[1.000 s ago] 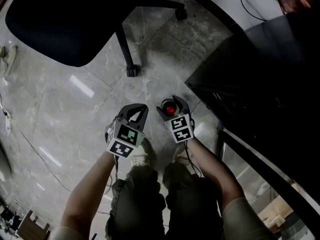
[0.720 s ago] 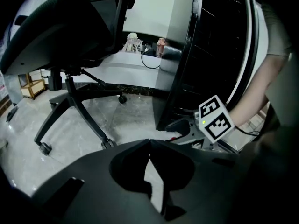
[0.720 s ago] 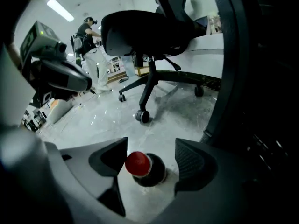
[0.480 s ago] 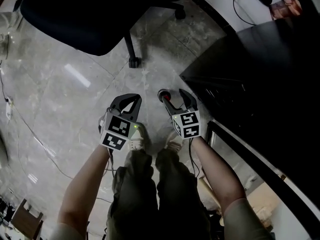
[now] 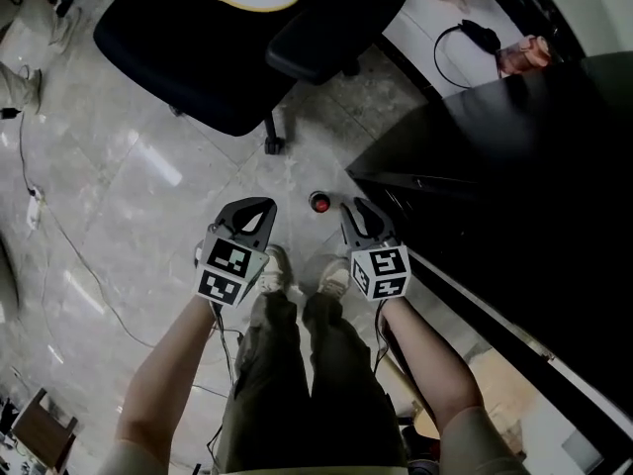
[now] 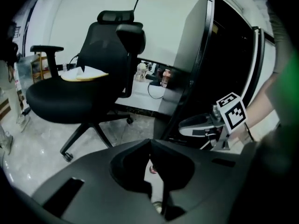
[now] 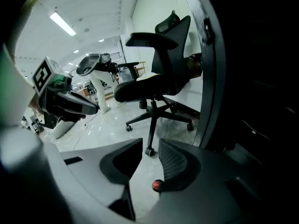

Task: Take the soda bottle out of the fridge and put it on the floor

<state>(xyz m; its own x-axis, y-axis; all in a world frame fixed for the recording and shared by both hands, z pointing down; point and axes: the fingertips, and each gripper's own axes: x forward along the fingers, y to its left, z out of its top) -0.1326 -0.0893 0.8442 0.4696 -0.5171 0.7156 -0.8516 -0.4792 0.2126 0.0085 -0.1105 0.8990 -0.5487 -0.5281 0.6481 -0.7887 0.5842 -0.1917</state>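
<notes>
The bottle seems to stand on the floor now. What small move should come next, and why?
Probably move the right gripper to the fridge door and shut it. The soda bottle stands on the floor, untouched; the right jaws have just been closing with nothing between them, and the door looks open.

Loose olive-green trousers (image 5: pixel 282 384), creased along the legs; pale, scuffed shoes (image 5: pixel 277 271); tan short sleeves (image 5: pixel 482 439); forearms bare.

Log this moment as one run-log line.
soda bottle: standing on floor | right gripper: jaws have just been closing, nothing between them | left gripper: shut, empty
</notes>
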